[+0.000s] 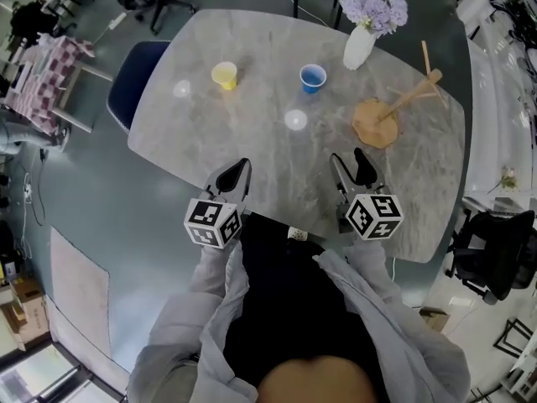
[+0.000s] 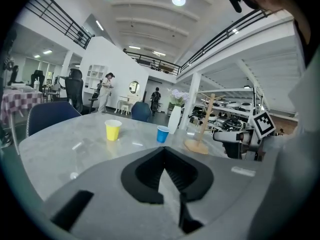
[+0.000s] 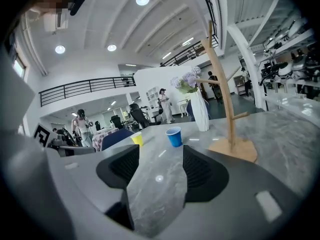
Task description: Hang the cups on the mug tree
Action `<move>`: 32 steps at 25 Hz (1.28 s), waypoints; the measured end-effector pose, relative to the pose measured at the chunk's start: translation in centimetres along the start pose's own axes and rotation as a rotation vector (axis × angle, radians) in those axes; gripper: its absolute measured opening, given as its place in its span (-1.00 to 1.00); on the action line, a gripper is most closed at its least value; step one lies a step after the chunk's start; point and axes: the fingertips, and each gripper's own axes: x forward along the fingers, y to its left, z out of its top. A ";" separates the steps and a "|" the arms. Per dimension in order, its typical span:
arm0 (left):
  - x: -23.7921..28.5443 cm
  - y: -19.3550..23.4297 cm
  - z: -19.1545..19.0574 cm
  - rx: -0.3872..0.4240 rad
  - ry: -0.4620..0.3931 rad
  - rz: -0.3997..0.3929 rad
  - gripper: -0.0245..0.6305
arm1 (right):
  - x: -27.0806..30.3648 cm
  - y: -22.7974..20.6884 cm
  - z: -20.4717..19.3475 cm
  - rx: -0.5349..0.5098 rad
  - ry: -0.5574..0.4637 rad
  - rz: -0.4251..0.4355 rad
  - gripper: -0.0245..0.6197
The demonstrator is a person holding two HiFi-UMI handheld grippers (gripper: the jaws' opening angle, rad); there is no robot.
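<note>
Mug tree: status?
Left gripper shut, right gripper open, both empty. Yellow cup and blue cup upright on table, mug tree bare. Vase near tree.

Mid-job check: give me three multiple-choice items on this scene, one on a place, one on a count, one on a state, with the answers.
1. Where does the mug tree stand?
A) close by the vase, right of the blue cup
B) at the far left edge
C) on the floor

2. How many cups are out?
A) one
B) two
C) three

3. How are the right gripper jaws?
A) shut on a cup
B) shut on a peg
C) apart, nothing between them

Answers: 1 A, the head view shows it near the vase. 2 B, only the blue cup and the yellow cup show. 3 C, bare tabletop shows between the jaws.
</note>
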 end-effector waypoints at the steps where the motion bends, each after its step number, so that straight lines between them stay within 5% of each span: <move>1: 0.7 0.6 0.5 -0.004 -0.002 -0.001 -0.93 | 0.9 -0.3 0.3 -0.004 0.007 -0.014 -0.10; 19: 13.2 9.3 2.1 0.006 0.124 -0.097 -0.93 | 18.6 -3.7 1.3 -0.080 0.128 -0.116 0.02; 32: 18.7 11.6 1.2 -0.006 0.162 -0.152 -0.93 | 25.3 -6.5 0.5 -0.147 0.138 -0.177 0.10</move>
